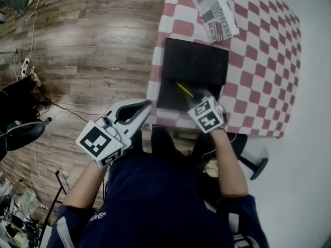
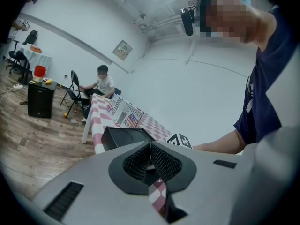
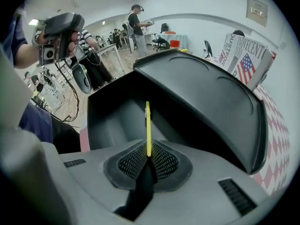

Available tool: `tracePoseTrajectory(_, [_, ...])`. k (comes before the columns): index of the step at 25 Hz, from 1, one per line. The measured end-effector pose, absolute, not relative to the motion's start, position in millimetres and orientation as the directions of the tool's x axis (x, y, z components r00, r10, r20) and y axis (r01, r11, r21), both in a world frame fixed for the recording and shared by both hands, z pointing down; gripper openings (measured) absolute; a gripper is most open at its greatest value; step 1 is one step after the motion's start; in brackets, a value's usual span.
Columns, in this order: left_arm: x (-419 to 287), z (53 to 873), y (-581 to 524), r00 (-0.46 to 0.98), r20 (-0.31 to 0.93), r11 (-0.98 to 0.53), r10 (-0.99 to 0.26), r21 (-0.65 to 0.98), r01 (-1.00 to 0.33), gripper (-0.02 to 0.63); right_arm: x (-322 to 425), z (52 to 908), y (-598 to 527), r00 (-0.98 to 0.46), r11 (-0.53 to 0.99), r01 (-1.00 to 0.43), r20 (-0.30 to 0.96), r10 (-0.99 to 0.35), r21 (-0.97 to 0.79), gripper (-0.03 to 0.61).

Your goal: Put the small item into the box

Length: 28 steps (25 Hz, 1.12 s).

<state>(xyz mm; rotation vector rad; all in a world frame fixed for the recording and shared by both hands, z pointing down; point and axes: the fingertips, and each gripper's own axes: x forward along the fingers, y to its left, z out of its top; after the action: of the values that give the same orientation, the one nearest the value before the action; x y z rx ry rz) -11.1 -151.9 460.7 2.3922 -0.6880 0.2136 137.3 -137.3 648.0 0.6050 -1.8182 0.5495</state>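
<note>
yellow strip point(image 3: 148, 125) is pointing lengthwise straight ahead from the right gripper point(image 3: 148, 159), jaws pinching its near end, tip already over the open black box point(image 3: 112, 121), while the farther left gripper point(image 2: 151, 159) is hovering, jaws together on nothing.
</note>
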Motion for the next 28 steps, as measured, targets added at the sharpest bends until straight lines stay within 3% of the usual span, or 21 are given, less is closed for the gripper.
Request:
tracePoseTrajectory(19, [-19.4, 449.5, -149.6, 0.854, 0.316, -0.680, -0.414, 0.517, -0.520, 0.038, 138.1, 647.5, -136.7, -0.237, 0.743, -0.668, 0.959, -0.156, -0.044, 0.066])
tracePoseTrajectory(28, [-13.0, 431.9, -145.2, 0.870, 0.305, -0.717, -0.387, 0.494, -0.492, 0.038, 132.3, 611.2, -140.6, -0.337, 0.686, -0.721, 0.915, -0.222, -0.099, 0.071])
